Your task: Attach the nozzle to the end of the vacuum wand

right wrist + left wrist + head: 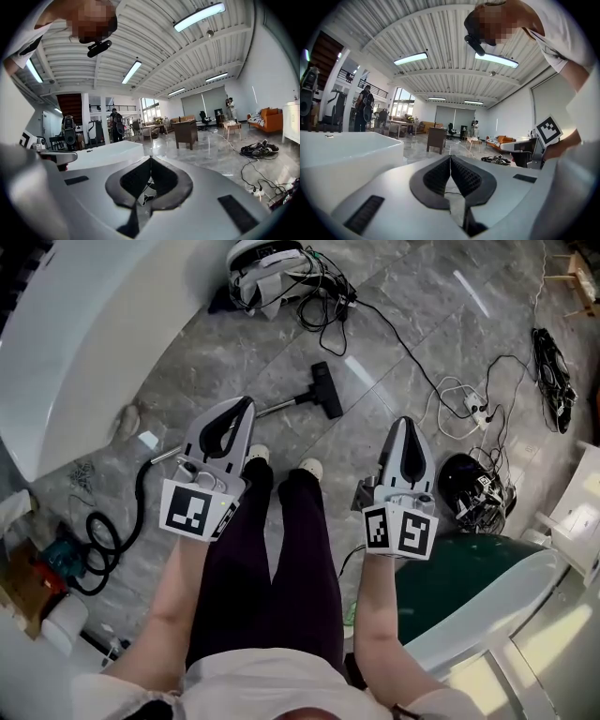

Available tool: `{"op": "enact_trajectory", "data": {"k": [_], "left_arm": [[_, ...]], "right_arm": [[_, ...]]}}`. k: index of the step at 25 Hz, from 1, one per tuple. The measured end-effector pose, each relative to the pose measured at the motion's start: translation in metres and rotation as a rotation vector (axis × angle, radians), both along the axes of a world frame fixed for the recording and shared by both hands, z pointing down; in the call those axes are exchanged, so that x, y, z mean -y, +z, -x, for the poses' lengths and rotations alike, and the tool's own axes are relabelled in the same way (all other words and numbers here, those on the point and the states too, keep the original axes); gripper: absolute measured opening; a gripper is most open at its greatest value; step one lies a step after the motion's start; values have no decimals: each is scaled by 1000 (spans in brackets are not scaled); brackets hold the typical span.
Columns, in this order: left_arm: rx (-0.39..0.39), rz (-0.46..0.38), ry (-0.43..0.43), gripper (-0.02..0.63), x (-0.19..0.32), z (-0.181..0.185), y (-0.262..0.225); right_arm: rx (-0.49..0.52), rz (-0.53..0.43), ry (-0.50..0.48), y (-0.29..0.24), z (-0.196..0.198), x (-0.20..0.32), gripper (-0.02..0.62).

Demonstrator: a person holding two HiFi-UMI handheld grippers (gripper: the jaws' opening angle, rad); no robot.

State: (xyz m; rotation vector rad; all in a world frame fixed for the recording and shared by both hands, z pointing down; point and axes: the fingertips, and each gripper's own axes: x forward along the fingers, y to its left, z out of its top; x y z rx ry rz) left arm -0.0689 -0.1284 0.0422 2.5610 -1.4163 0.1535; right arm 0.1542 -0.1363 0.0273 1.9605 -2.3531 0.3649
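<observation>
In the head view the black floor nozzle (326,390) lies on the grey marble floor at the far end of the metal wand (281,407). The wand runs back under my left gripper (246,403) to a black hose (112,540) coiled at the left. Both grippers are held up over the person's legs, well above the floor. The left gripper (450,157) is shut with nothing between its pads. The right gripper (403,421) (150,159) is also shut and empty. Both gripper views look level across the hall; neither shows nozzle or wand.
A white tub (84,334) curves along the upper left, and a green-lined tub (469,568) stands at the lower right. A vacuum body (267,259) with tangled cables lies at the top. A power strip (473,404) and a black helmet (464,479) are at the right.
</observation>
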Motion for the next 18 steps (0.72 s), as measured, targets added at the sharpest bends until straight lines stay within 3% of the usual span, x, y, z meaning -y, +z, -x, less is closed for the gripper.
{"op": "enact_trajectory", "data": {"k": [8, 18], "left_arm": [[10, -12, -5, 11, 2, 2, -1], [-3, 30, 20, 11, -9, -4, 11]], "right_arm": [[8, -6, 3, 0, -9, 2, 14], [-25, 10, -10, 9, 3, -7, 14]]}}
